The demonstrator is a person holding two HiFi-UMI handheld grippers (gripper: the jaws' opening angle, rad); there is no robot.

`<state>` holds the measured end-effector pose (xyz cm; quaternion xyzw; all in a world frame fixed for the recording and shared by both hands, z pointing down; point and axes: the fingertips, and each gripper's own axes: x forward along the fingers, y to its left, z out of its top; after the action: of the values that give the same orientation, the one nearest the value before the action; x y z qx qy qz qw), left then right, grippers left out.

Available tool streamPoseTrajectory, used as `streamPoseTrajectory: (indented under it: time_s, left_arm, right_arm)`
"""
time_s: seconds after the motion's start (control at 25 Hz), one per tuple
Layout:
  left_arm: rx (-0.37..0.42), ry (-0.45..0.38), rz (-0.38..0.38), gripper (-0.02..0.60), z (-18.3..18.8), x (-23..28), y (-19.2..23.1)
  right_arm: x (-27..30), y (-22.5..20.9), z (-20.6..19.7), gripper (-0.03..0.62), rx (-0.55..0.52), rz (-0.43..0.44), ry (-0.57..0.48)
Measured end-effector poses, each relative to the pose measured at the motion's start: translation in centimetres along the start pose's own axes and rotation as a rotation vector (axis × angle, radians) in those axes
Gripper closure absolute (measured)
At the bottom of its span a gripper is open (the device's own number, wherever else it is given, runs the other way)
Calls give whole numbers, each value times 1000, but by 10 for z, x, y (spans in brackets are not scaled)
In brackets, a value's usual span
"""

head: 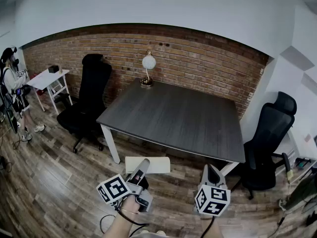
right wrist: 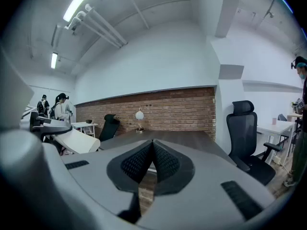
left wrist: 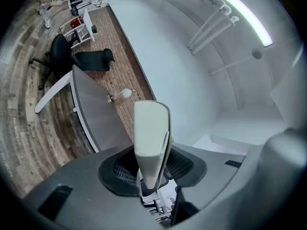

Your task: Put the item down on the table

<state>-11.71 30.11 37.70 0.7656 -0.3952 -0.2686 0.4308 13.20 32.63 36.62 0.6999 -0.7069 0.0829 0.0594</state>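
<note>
While I look down through the head view, the dark table (head: 173,118) lies ahead of both pairs of fingers and touches neither. My left gripper (left wrist: 152,178), tilted upward, is clamped on the flat cream item (left wrist: 151,133), which stands out past its fingertips, in the air short of the table. My right gripper (right wrist: 152,152) points level, its jaws pressed together on nothing. Only its view shows the item side-on.

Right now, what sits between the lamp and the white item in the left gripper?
Nothing: the head view shows only bare dark tabletop from the lamp to the white item.
</note>
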Motion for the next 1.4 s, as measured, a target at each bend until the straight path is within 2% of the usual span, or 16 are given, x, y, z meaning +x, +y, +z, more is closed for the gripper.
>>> streamPoseTrajectory:
  time_s: [0.12,0.4,0.52,0.88,1.16,1.4]
  left_arm:
    - [-33,-1,-5,417,-1,-6,-2]
    - [-10,5,2,417,0,-14,3]
    - [-40,4,0,417,0,-16,3]
    - [-47,15,-8,417,5,-22,11]
    - [-50,30,-7,417,8,-9,18]
    - [-12,40,5,417,12,19,34]
  right_arm:
    - [-4,6,-3,562,3,3,0]
    - [-10,12,-7,562,-1,-6,0]
    - [-11,18,-7,562,33,7,-9]
    - [-15,25,-10,562,47,-27,-14]
    - [-1,27,-17,562,50,-23,9]
    - [27,14,-25,562,66,-29,28]
